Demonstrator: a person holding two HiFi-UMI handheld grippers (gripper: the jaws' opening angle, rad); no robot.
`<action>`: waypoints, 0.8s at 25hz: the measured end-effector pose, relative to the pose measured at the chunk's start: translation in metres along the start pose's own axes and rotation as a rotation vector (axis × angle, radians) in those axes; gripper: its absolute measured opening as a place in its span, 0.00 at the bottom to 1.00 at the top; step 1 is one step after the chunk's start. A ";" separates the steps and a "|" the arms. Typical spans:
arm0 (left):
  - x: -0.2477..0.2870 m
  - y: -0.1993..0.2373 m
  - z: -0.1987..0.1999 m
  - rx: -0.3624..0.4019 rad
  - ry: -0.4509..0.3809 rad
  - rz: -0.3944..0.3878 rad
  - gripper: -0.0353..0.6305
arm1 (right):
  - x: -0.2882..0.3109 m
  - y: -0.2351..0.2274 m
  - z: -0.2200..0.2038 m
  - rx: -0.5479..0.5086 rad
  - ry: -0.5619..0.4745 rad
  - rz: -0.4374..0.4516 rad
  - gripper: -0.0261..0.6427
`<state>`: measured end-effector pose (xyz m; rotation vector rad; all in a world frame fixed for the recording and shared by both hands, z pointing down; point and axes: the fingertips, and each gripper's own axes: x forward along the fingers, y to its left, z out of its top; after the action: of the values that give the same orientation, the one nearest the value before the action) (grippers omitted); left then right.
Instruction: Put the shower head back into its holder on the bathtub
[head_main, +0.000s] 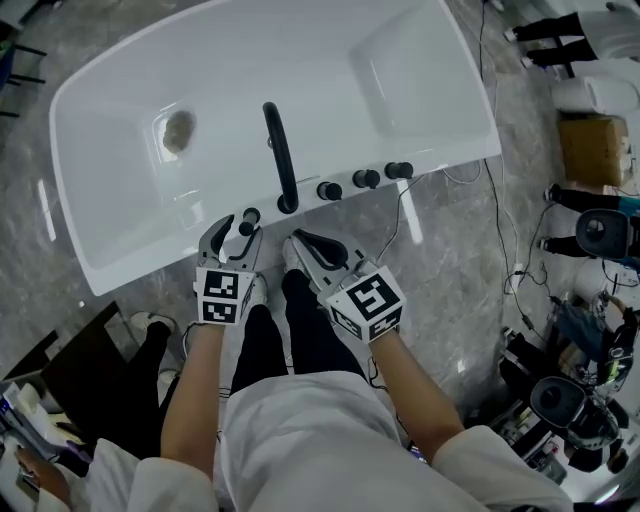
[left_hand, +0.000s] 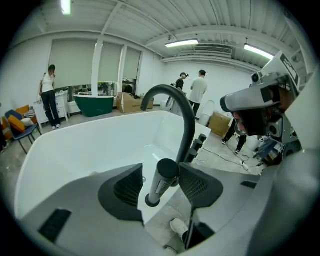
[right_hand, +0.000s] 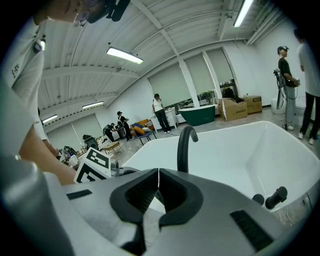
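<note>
Jaws of the left gripper (left_hand: 160, 172) are seen spread wide, with the shower head (left_hand: 159, 187) standing between them but not clamped. A clear gap is shown at the pad on the 9 o'clock side; whether the pad on the 3 o'clock side brushes the black cap cannot be told. The shower head is set nearly upright, leaning slightly toward 1 o'clock, with its lower end seated in the dark holder (left_hand: 150, 201) on the near rim of the white bathtub (left_hand: 75, 145).

From the head view, the shower head (head_main: 249, 216) is found on the rim of the bathtub (head_main: 110, 250) at about 7 o'clock from the base of the curved black spout (head_main: 281, 160). Three black knobs (head_main: 366, 179) are lined along the rim at about 3 o'clock from that base. The left gripper (head_main: 238, 232) is held at the shower head, and the right gripper (head_main: 300, 242) is held just beside it at about 4 o'clock, over the grey marbled floor (head_main: 440, 260).

In the right gripper view, the jaws of the right gripper (right_hand: 158, 172) are clenched tip to tip, and nothing is gripped between them. The spout (right_hand: 184, 145) is seen beyond them at 12 o'clock.
</note>
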<state>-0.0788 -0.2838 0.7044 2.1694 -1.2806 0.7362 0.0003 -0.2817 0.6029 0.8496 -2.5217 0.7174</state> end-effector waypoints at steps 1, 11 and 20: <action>-0.003 0.000 0.001 0.007 -0.002 -0.001 0.38 | -0.001 0.002 0.001 -0.002 -0.003 -0.002 0.07; -0.043 -0.009 0.015 0.037 -0.030 -0.011 0.38 | -0.019 0.029 0.021 -0.023 -0.053 -0.037 0.07; -0.112 -0.018 0.036 0.029 -0.139 -0.066 0.20 | -0.044 0.064 0.028 -0.052 -0.095 -0.096 0.07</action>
<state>-0.1012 -0.2312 0.6003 2.3096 -1.2666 0.5900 -0.0136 -0.2341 0.5369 1.0002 -2.5502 0.5913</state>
